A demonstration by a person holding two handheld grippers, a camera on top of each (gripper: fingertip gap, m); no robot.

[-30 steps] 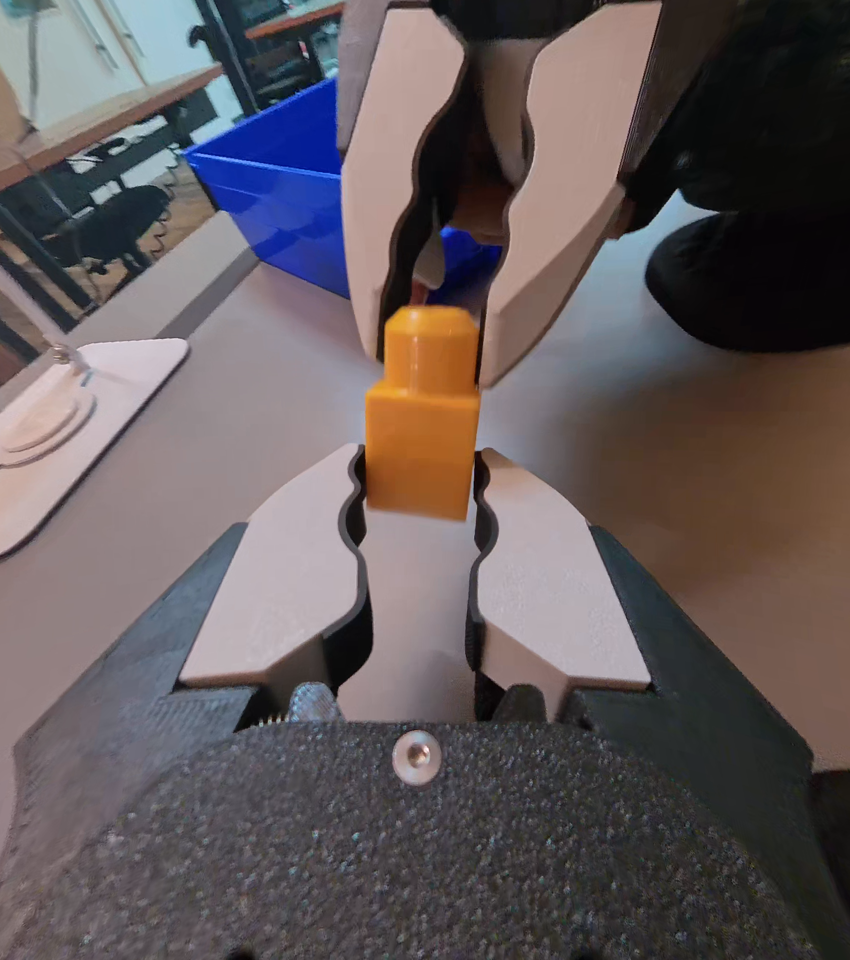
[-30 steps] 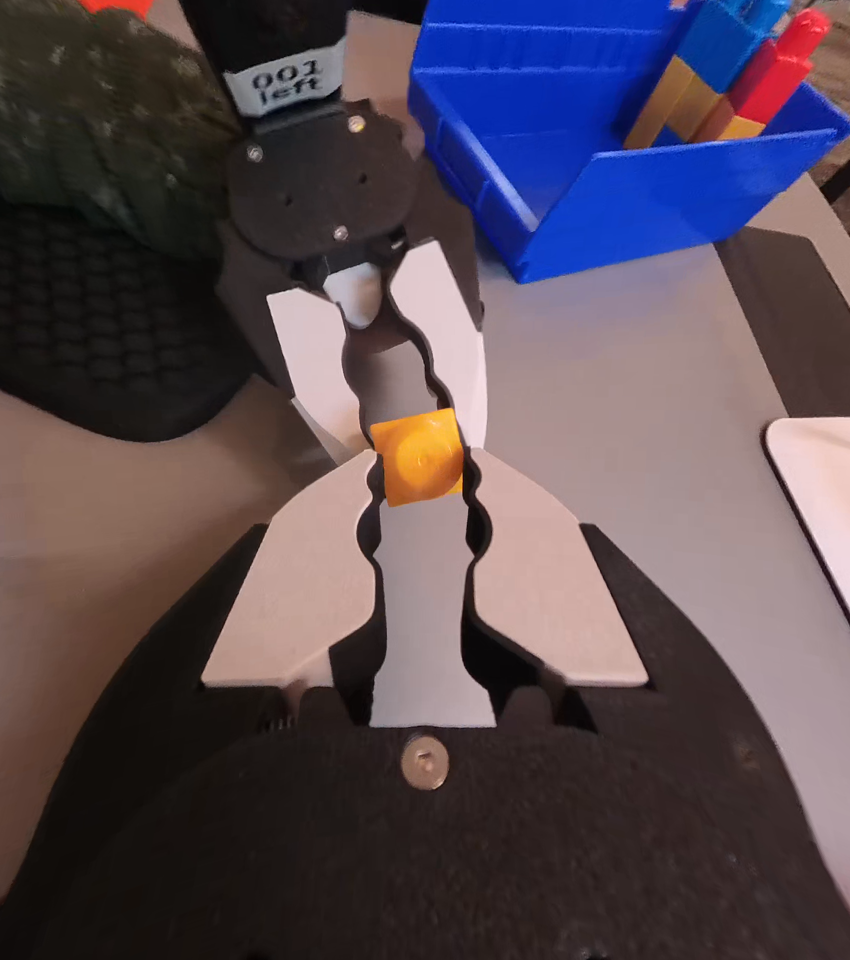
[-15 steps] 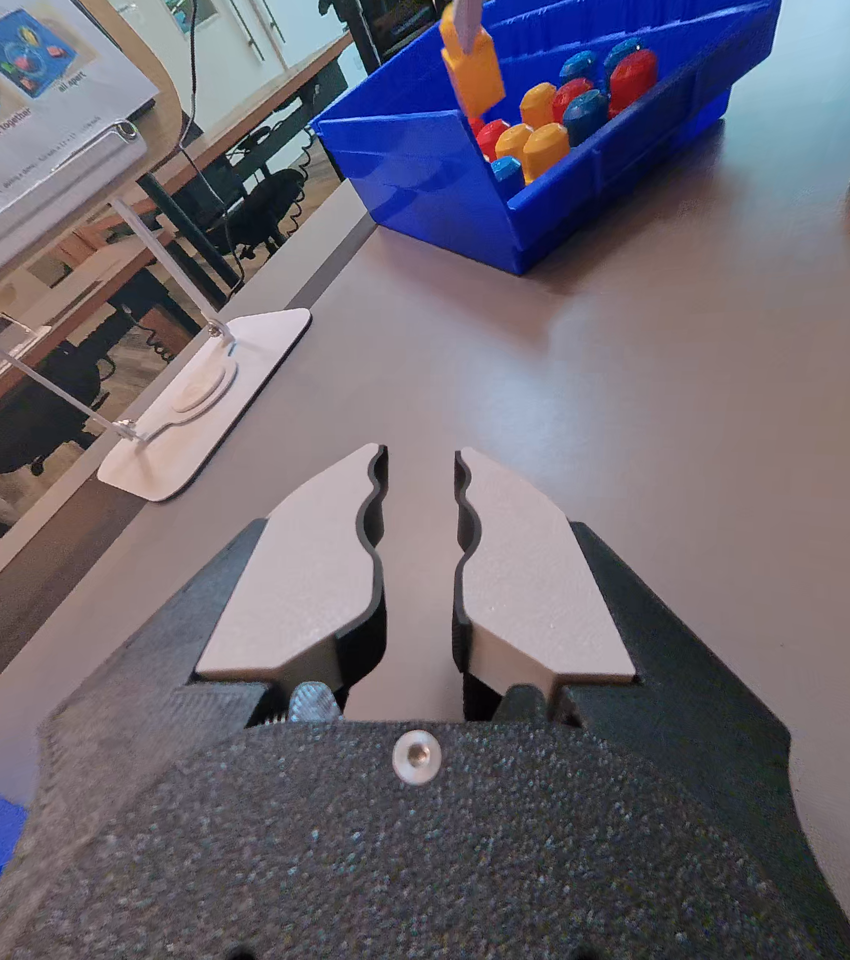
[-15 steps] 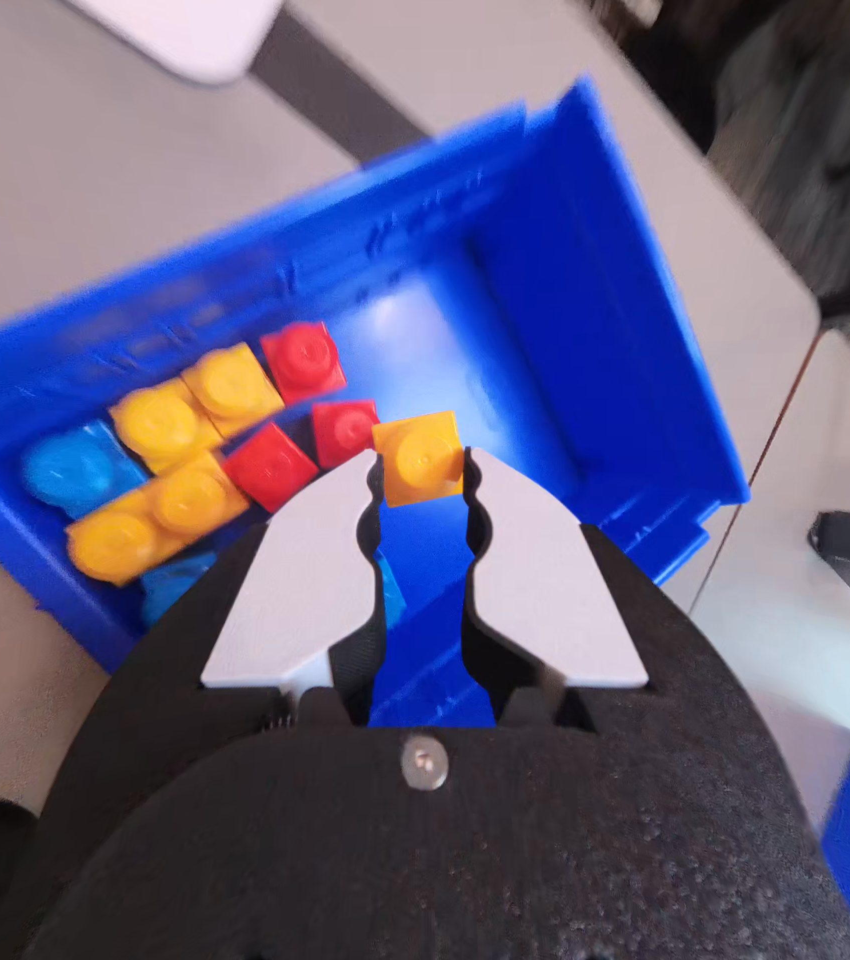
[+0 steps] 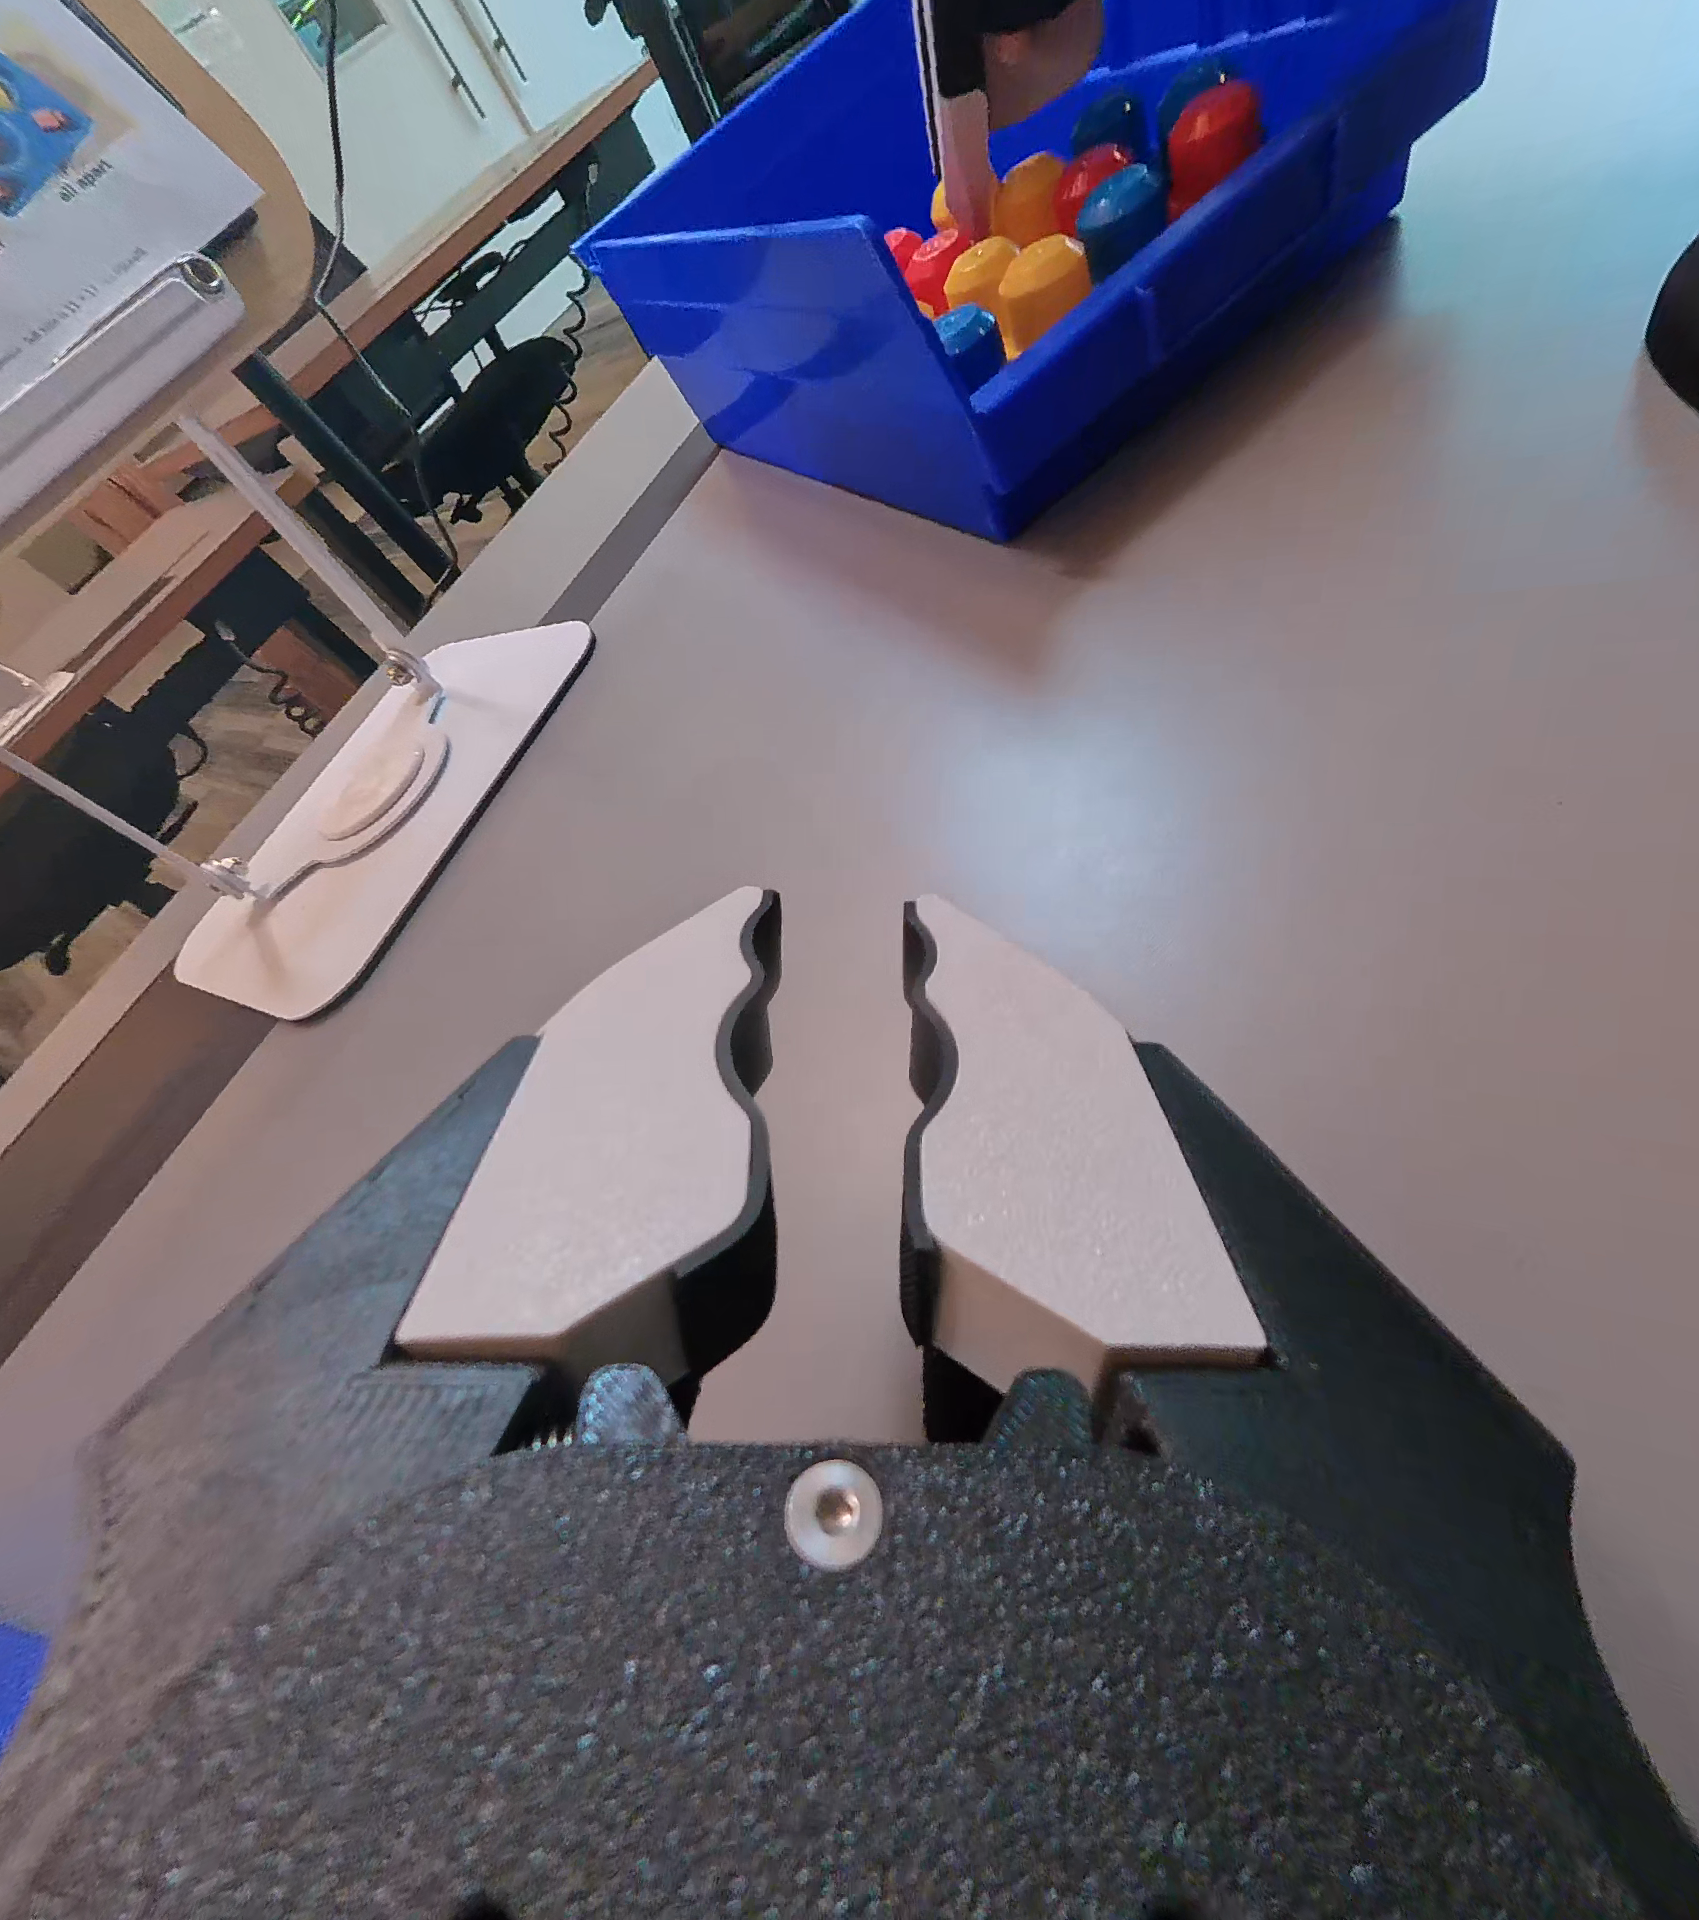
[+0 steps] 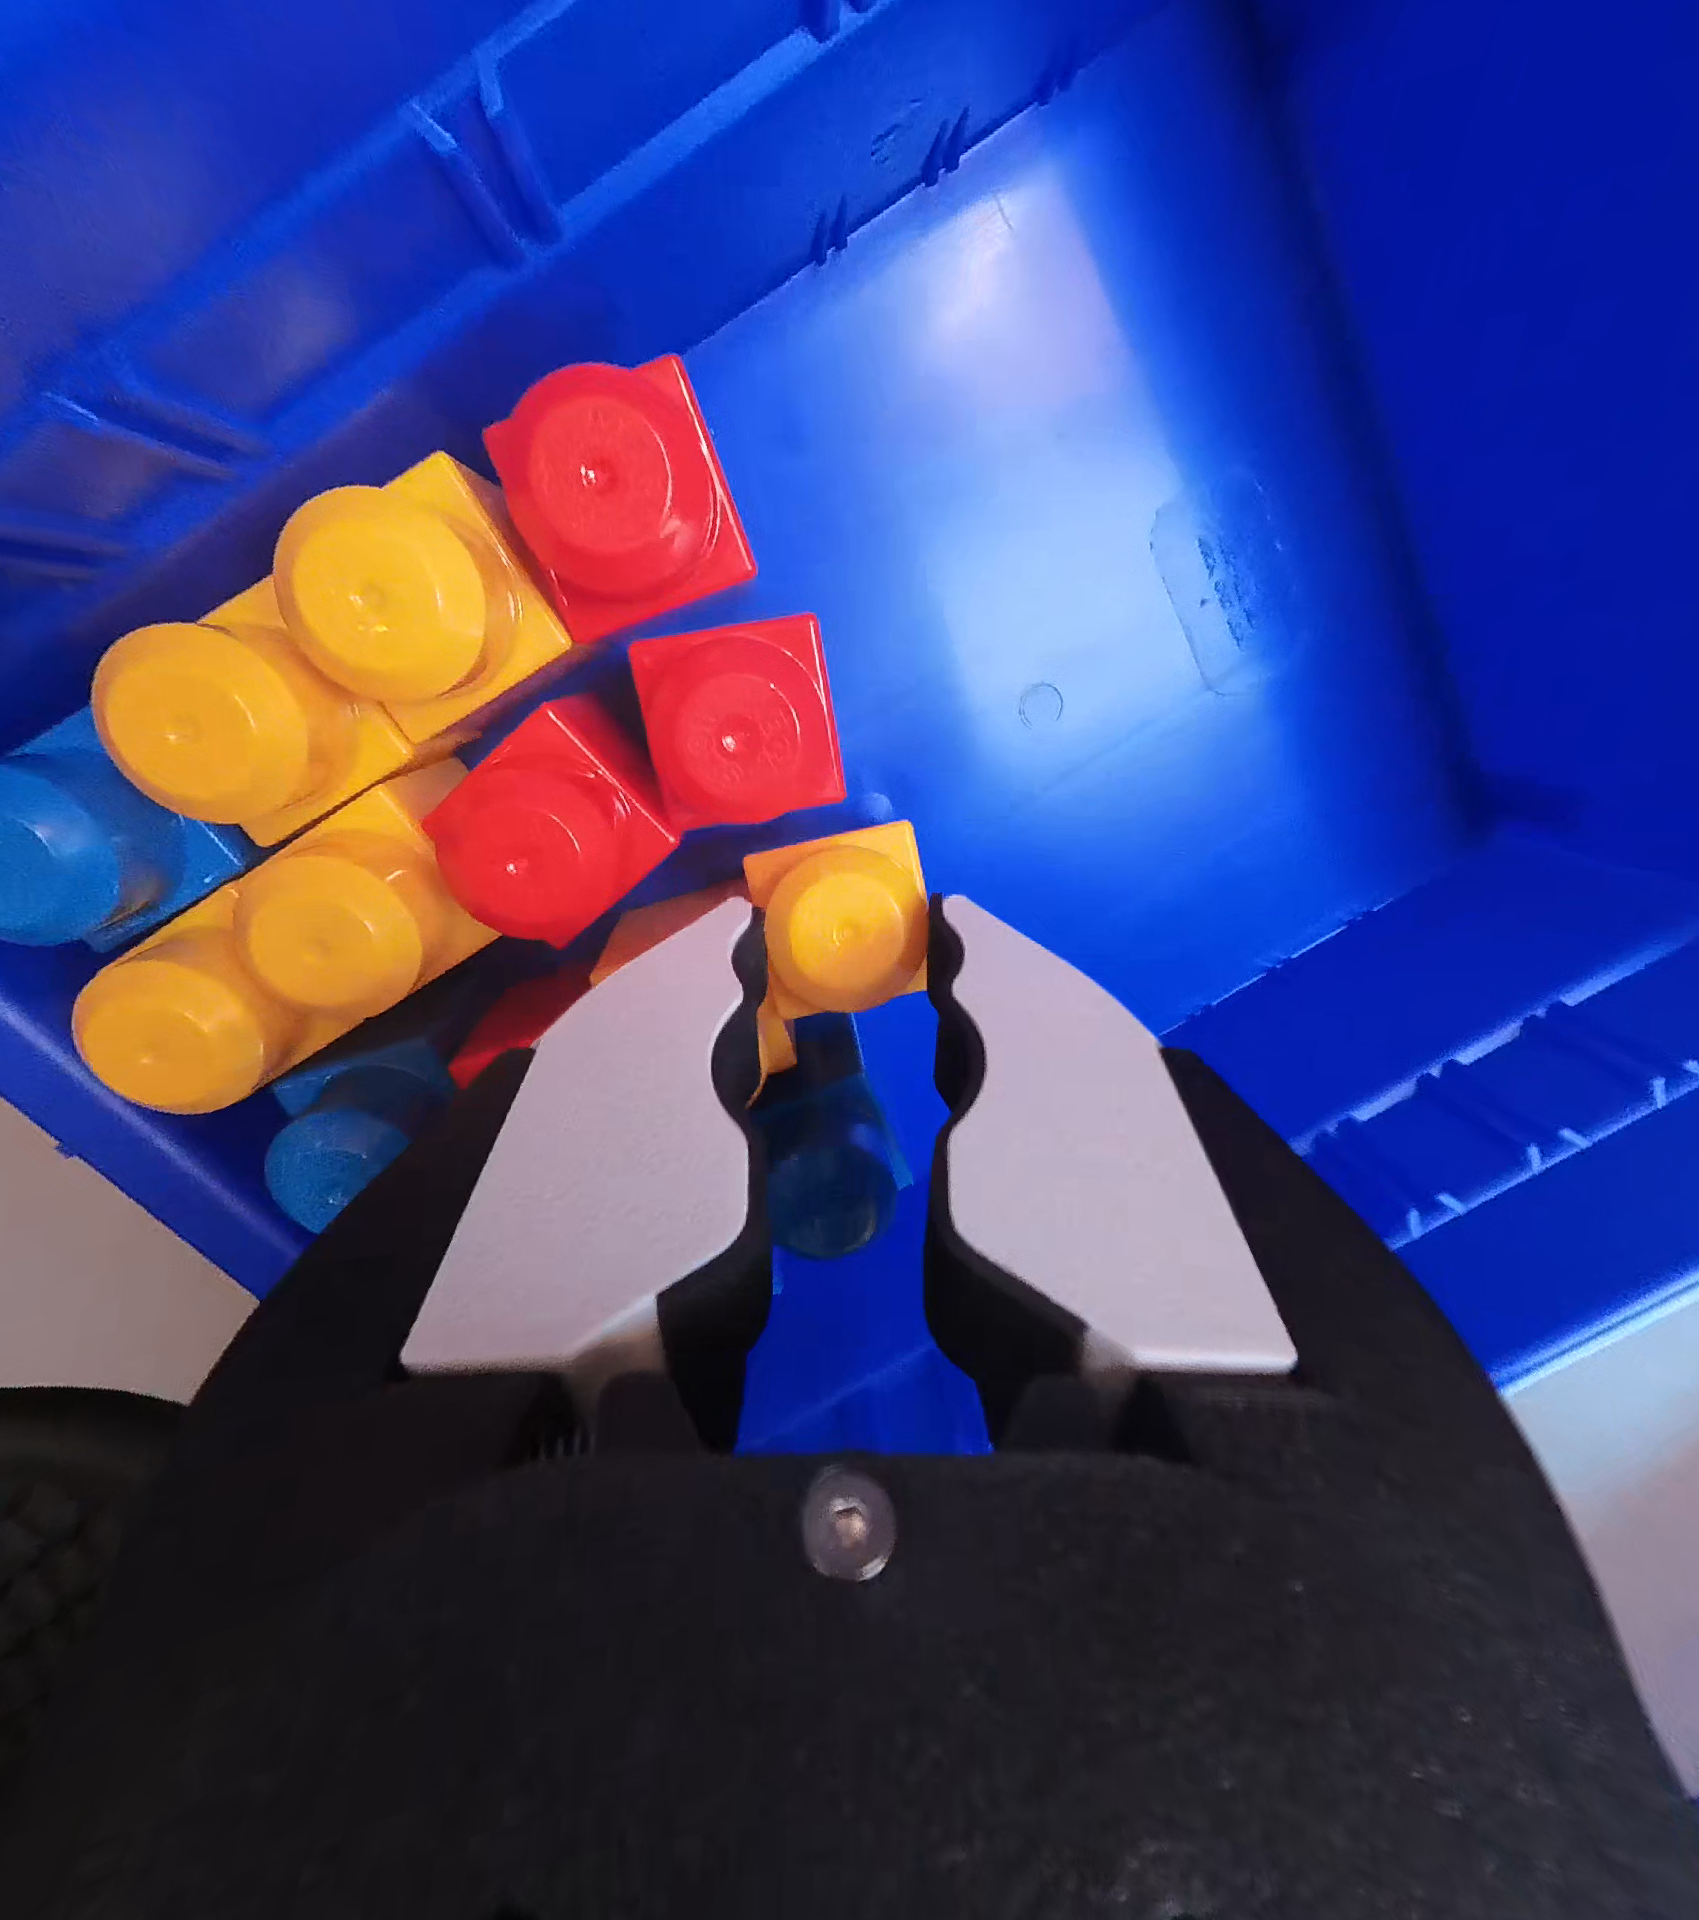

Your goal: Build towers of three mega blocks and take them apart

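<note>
the left gripper (image 5: 840, 925) hangs empty, jaws parted, over the bare table (image 5: 1240, 779), well apart from the blue bin (image 5: 803, 343); the right gripper (image 6: 840, 920) pinches a yellow block (image 6: 845, 920) by its tips inside the bin, beside the red blocks (image 6: 731, 727). released crooked, it could tip onto them; whether it rests on the bin floor is hidden, and the bin's near wall is blurred.

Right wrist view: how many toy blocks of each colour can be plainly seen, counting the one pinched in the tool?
Yellow plastic blocks: 5, counting the held yellow block in the right gripper
Red plastic blocks: 3
Blue plastic blocks: 3
Total: 11 plainly seen, in or over the blue plastic bin; slivers behind a finger may be more.
</note>
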